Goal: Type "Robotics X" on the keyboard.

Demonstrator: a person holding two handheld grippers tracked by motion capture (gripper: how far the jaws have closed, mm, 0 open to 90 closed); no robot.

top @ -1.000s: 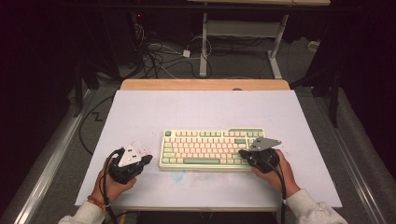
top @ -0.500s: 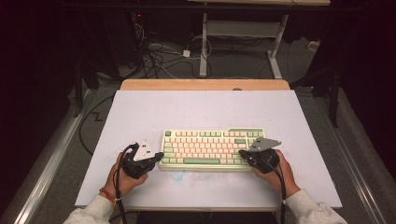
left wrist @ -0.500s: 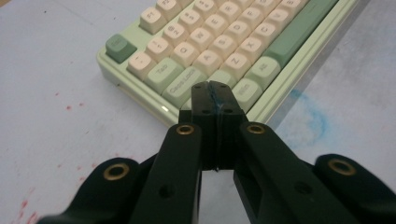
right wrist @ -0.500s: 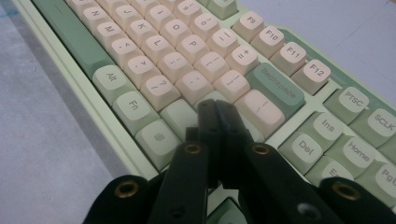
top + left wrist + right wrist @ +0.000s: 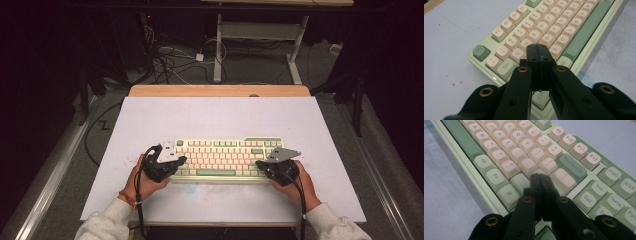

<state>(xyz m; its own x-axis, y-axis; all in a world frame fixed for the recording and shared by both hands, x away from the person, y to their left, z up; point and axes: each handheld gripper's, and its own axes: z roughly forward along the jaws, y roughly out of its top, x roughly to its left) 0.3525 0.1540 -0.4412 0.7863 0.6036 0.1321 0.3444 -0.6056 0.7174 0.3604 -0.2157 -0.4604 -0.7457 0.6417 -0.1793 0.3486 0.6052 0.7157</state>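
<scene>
- Keyboard (image 5: 225,157): lying at the table's (image 5: 220,115) 6 o'clock edge.
- Left gripper (image 5: 539,51): you are holding its fingers together over the keyboard's 9 o'clock end.
- Right gripper (image 5: 540,180): you are holding its fingers together at 3 o'clock.

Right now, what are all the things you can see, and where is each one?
keyboard: one, pale green with cream keys, near middle of the table.
table: one, white top with wooden far edge.
cables: several, dark, on the floor beyond the table.
desk frame: one, white, behind the table.
left gripper: one, black, fingers shut, over the keyboard's left end.
right gripper: one, black, fingers shut, over its right end.
hands: two, grey sleeves, near edge.
</scene>
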